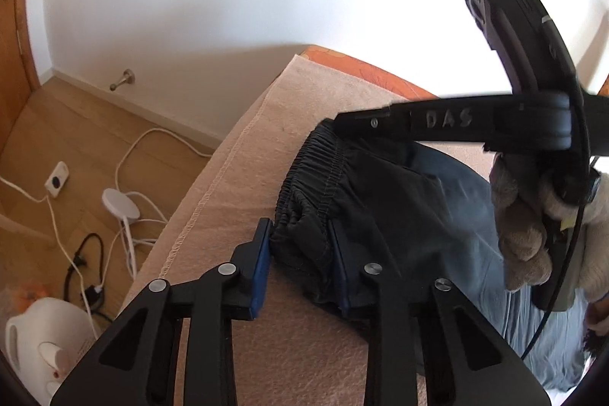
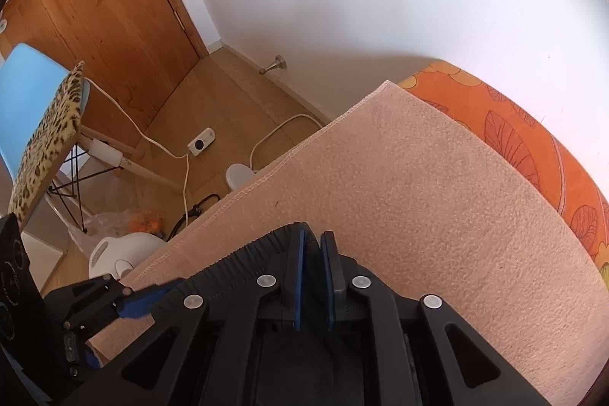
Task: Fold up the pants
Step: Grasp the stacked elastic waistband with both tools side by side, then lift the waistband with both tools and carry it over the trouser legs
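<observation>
Left wrist view shows the dark pants with a bunchy stretchy waistband (image 1: 323, 185) lying on the fuzzy peach blanket (image 1: 236, 177). The left gripper (image 1: 300, 261) pinches a fold of the waistband between its blue pads. The right gripper (image 2: 312, 273) pinches the waistband's far corner, nearer the blanket's far edge.

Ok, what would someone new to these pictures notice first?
Probably the dark pants, bunched at their elastic waistband on a peach fleece blanket, with the left gripper closed around the fabric. Next, the orange floral bedcover by the wall, and a leopard-print chair at far left.
</observation>
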Available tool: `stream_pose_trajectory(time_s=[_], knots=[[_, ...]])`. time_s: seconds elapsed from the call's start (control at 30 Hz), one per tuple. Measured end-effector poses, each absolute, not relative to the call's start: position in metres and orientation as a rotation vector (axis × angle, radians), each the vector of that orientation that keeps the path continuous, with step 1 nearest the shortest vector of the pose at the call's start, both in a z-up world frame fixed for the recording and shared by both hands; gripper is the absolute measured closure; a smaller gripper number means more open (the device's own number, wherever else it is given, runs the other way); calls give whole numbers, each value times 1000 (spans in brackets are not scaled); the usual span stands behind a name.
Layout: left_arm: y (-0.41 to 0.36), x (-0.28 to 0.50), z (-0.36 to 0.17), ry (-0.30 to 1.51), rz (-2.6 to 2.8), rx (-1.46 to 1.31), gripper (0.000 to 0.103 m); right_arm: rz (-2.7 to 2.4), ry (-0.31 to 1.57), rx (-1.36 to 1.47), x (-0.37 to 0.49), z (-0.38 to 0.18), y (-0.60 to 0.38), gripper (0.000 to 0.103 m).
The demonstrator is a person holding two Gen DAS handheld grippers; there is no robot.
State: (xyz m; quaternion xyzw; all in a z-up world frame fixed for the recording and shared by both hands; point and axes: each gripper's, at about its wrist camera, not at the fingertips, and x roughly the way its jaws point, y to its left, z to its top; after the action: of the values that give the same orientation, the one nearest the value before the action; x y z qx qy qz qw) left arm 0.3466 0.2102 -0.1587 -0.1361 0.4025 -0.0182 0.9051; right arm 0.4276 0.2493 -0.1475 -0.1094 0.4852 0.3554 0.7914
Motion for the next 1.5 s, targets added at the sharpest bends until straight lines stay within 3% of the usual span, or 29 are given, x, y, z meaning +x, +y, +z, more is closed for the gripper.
stream_pose_trajectory(time_s=[0.07,0.13,0.4,0.67,0.7,0.77,0.87,0.97,1.3,1.5], knots=[[209,346,-156,811,-42,-276,79,724,1026,-202,427,-134,241,53],[206,343,-153,782,-45,-267,81,747,1040,-120,425,-118,230,46],[186,336,-143,720,-79,-206,85,719,1380,76,436,-132,234,43],[162,332,-137,696,-111,-105,85,666,1401,-87,425,-158,275,43],[162,331,-137,695,-113,-105,85,661,1383,-136,422,-156,279,45],[164,330,-137,702,-116,-112,84,641,1369,-155,423,-156,275,70],[168,321,-137,701,-100,-96,76,683,1381,-16,429,-160,253,77],[172,317,-138,722,-65,-105,59,711,1360,58,430,-161,238,84],[172,337,-142,764,-123,-237,56,751,1297,278,437,-141,194,91],[136,327,-118,713,-258,-194,64,777,1244,380,431,-115,160,92]])
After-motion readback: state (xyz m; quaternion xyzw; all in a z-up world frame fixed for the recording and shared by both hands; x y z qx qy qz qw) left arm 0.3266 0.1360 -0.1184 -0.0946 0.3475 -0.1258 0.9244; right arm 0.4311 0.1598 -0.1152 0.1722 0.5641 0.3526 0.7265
